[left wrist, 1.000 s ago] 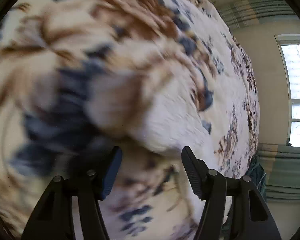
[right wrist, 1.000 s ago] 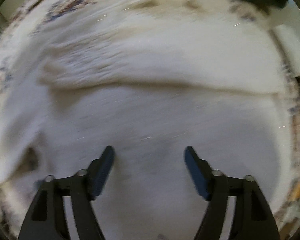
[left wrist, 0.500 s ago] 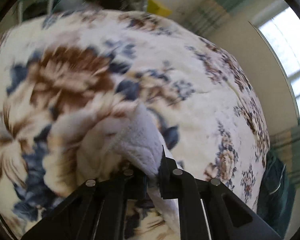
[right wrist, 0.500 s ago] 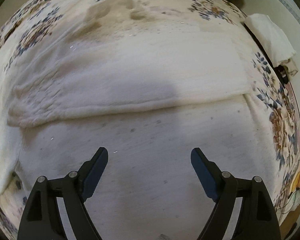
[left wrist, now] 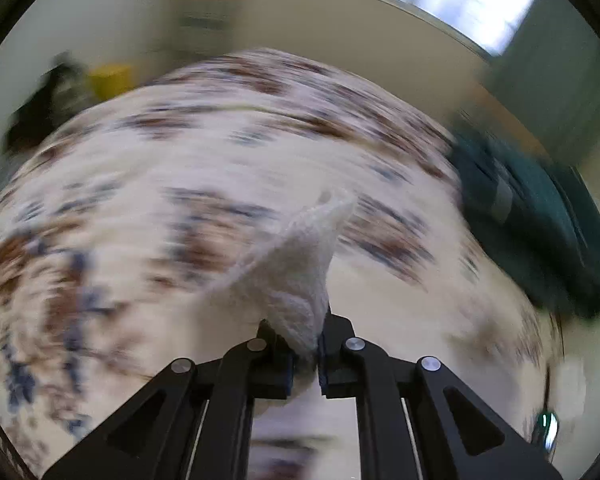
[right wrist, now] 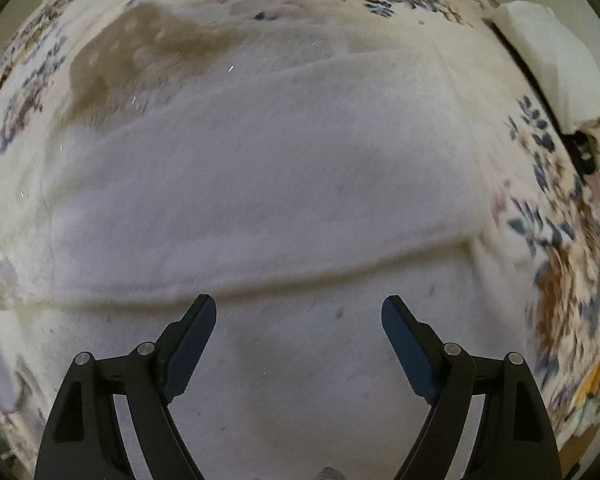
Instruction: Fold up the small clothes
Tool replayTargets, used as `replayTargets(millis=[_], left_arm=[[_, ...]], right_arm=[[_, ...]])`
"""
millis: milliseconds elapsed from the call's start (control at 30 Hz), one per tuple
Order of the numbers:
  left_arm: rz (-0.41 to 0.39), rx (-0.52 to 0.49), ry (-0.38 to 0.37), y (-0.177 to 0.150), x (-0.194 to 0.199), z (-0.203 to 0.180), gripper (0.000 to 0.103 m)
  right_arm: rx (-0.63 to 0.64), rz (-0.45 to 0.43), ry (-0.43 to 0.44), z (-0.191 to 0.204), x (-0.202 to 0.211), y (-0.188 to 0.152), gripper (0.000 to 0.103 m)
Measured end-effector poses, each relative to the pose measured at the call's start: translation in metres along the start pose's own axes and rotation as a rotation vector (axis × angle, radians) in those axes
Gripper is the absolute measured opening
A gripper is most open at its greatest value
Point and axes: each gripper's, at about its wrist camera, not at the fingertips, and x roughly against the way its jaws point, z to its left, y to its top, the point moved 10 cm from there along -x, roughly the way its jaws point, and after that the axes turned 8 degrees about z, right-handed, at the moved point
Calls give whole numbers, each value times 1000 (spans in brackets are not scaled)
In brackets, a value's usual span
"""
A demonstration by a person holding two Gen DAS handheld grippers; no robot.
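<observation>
1. White fleece garment (right wrist: 284, 184): it lies spread on the flowered bedspread (right wrist: 564, 248), filling the middle of the right wrist view, with one fold edge running from 9 to 3 o'clock just ahead of the fingertips.
2. The left tongs (left wrist: 305, 354) are pinched tight on a corner of that fleece (left wrist: 300, 276), which stands up from them toward 12 o'clock above the blurred bedspread.
3. The right tongs (right wrist: 299, 312) gape wide and empty, pointing down over the lower layer.
4. Progress, as I judge it: one fold is laid; the lifted corner must be carried over and smoothed.
5. A dark green bundle (left wrist: 540, 216) sits at 3 o'clock.
6. No writing or brand is readable.
</observation>
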Motion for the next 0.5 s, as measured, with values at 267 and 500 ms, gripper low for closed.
replayTargets(millis=[267,500], left_arm=[[187,-311,-171,-94,-91,-275,7],[274,-444,-130,-160,-124,-384,16]], right_arm=[[-25,-3,87,-89,15,39,86],[-76,25,187,-165,22,66,87]])
